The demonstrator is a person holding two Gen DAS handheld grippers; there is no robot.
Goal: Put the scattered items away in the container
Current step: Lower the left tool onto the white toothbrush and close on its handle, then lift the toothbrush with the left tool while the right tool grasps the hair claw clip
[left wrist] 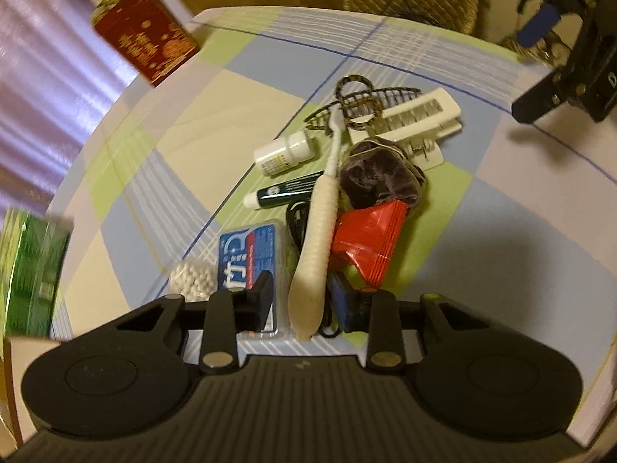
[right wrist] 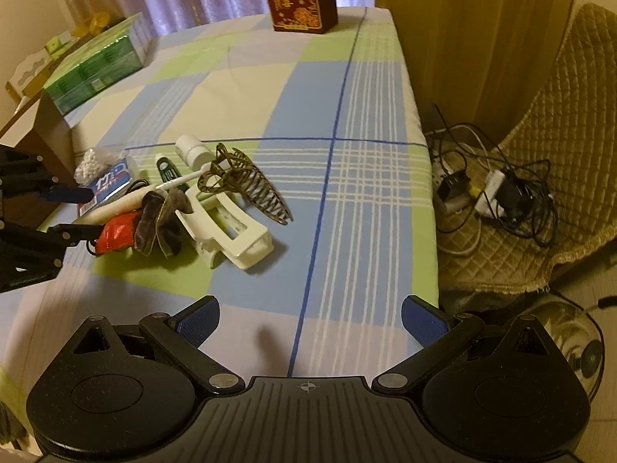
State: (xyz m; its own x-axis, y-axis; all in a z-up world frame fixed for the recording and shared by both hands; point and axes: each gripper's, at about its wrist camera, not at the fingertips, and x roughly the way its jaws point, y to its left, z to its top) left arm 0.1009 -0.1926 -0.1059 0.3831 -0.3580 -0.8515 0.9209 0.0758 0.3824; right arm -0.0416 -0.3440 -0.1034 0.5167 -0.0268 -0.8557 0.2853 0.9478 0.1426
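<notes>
The left gripper [left wrist: 304,301] is parted around the cream toothbrush [left wrist: 314,247] handle in the pile on the bench [right wrist: 347,231]. Close squarely on it, avoiding the black cable [left wrist: 297,220]. The right gripper [right wrist: 308,324] is apart, empty.

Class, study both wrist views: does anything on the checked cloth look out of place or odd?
Nothing is spilled or broken. The toiletries sit in a jumbled heap: a cream toothbrush lies across a black cable and a blue packet, beside a red pouch. Both grippers' jaws stand open, and no container is clearly identifiable.
</notes>
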